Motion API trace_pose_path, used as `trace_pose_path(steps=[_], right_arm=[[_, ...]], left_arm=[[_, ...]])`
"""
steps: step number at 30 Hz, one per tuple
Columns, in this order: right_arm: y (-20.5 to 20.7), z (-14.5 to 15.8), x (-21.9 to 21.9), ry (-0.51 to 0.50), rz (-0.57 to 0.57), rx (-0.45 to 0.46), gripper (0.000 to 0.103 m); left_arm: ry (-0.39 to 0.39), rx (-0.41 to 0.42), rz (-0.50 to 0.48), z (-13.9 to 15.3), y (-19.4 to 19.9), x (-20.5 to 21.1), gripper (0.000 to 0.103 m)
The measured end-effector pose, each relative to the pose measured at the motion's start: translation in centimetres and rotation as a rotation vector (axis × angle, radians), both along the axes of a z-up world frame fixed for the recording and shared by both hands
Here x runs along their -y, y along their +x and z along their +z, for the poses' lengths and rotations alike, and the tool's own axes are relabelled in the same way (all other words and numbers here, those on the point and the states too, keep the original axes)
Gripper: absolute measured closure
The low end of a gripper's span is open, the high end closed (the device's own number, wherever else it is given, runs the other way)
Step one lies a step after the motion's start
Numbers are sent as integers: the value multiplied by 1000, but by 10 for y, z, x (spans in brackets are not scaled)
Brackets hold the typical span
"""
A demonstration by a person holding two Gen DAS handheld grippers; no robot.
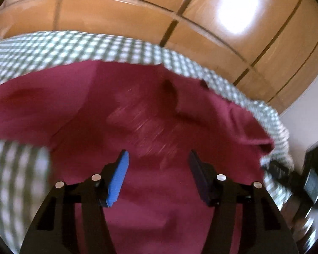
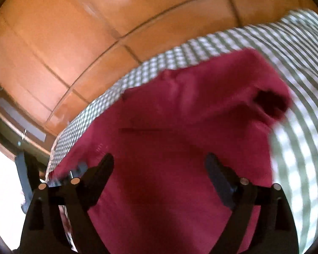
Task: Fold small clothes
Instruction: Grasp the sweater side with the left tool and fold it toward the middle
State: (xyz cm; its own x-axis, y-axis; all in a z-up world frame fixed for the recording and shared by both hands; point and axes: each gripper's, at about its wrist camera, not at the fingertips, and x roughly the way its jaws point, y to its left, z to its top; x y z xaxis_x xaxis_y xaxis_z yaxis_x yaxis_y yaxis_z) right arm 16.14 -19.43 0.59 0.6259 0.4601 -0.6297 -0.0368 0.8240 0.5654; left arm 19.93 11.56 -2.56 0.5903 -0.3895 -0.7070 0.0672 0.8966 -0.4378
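Two grippers: both over one maroon garment [image 1: 137,110].
Garment: spread on a green-checked cloth [image 1: 53,48], wrinkled, beneath and ahead of both tools.
Left gripper [image 1: 159,158]: jaws parted, nothing pinched; maroon fabric shows through the gap.
Right gripper [image 2: 159,163]: jaws spread wide, released, empty.
Surroundings: orange tiled floor [image 2: 53,42] beyond the cloth's edge.

In the left wrist view the garment [image 1: 137,110] lies on the checked cloth [image 1: 74,46] and fills the middle of the frame. The cloth shows above it, at the left and at the right. The tiled floor [image 1: 120,10] takes the upper part, behind the cloth. In the right wrist view the floor is at the upper left, the cloth at the right.
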Motion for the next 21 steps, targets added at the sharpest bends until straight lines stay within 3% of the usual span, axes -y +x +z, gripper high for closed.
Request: trace_pose_path(steps=[7,9,10,11,12,16,21], right_arm=[[-6,-7,55,117,-126,18,5],[1,-6,61,137,-137,36,3],[5,-6,64,138,-142,43,3],[11,-7,66,141,-147,47,3],[14,-8,67,144,-149,47,3],[36,-10,67,149,-150,52,3],[52,-12,63,140,-147,54,3]], left_arm=[[-38,-96,-79,-9,77,44,45],[-28,-112,-78,-13,92,54,51],[-20,-119,-84,-14,97,59,68],[-14,-127,-100,-15,103,65,97],[-11,-125,-103,-16,103,64,102],[-33,-21,-79,9,97,55,103],[-52,76,-15,42,71,9,103]])
